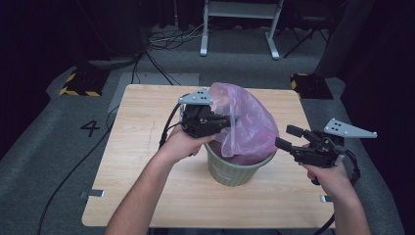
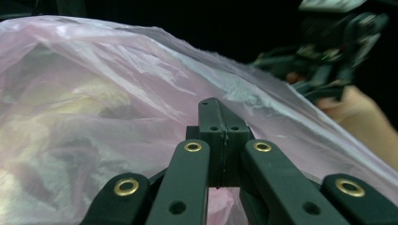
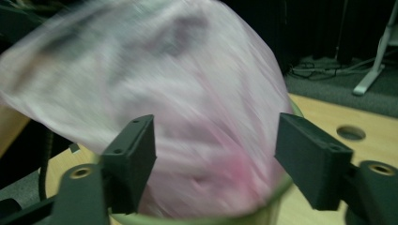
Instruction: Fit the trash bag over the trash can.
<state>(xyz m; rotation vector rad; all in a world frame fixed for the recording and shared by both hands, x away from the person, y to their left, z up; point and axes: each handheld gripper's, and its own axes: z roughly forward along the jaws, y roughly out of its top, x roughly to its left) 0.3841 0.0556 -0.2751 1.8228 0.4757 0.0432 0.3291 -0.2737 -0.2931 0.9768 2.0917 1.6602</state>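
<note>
Pink plastic bag (image 1: 244, 125) billows out of the green bin (image 1: 235, 169) mid-counter (image 1: 147, 196). High view: left claw (image 1: 222, 121) above the bin's left rim, pinching the bag's film, likely to lift or seat the liner; right claw (image 1: 288, 137) just right of the bin, jaws apart, empty. Left gripper view: jaws together on the film. Right gripper view: jaws wide, bag blurred beyond them, bin rim below.

The pink bag (image 3: 155, 103) smears with blur; it hides the green bin's (image 1: 230, 171) inside, and the worktop's (image 1: 147, 196) six o'clock edge is cut off.
</note>
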